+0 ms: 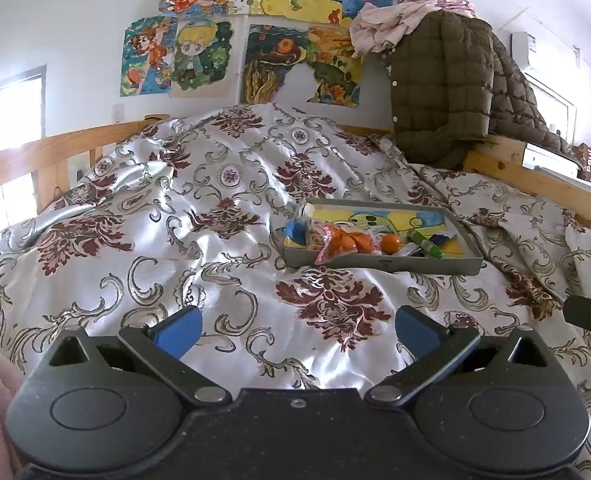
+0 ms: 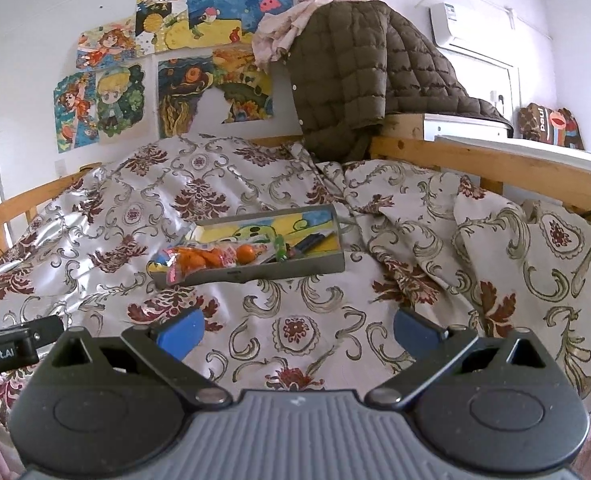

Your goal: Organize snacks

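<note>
Your left gripper (image 1: 298, 330) and right gripper (image 2: 298, 330) hover with jaws wide and empty while the colourful wrapped snacks (image 1: 349, 242) already sit together in the shallow grey tray (image 1: 383, 267) on the bed's patterned satin quilt (image 1: 199, 208).

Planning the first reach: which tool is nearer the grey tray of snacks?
Roughly level; left perhaps slightly nearer, too close to call. The left tool sits short of the grey tray, which lies ahead and slightly right. The right tool has it ahead and slightly left. Both are open.
</note>
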`<state>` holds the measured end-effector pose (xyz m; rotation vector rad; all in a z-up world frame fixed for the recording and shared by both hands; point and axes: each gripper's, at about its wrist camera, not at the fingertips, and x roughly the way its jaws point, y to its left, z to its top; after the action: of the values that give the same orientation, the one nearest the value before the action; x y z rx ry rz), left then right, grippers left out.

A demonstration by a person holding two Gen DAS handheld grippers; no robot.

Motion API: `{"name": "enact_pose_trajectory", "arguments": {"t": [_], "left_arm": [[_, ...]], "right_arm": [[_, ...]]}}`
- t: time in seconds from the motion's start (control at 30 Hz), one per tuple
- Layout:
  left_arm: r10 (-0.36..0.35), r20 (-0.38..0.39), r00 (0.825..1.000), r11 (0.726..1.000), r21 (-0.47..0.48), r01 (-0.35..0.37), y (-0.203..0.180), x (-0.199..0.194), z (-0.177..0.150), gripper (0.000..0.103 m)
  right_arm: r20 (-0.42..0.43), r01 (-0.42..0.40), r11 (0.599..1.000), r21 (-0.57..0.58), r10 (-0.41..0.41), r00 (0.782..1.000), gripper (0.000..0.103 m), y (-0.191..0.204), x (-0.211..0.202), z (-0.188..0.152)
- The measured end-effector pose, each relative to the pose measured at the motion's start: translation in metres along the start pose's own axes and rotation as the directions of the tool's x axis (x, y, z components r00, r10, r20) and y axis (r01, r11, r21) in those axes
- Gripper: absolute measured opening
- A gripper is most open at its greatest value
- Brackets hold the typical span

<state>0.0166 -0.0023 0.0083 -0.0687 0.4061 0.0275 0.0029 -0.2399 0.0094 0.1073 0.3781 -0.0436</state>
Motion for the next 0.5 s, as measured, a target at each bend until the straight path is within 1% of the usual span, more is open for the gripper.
{"name": "enact_pose_trajectory", "arguments": {"t": [0.27, 0.5], "left_arm": [[0.016, -0.014, 1.000, 1.000, -0.021, -0.016, 0.0031, -0.0023, -0.0027, 0.102], [0.028, -0.033, 0.999, 1.000, -0.009, -0.028, 0.0006, -0.0022, -0.0047, 0.102]], "right_arm": [[-0.001, -0.004, 1.000, -0.009, 0.004, 1.000, 0.103, 0.0001, -0.0017, -0.0024], [-0.006, -0.005, 1.000, -0.019, 0.005, 1.000, 0.103, 0.0023, -0.0027, -0.0039]]}}
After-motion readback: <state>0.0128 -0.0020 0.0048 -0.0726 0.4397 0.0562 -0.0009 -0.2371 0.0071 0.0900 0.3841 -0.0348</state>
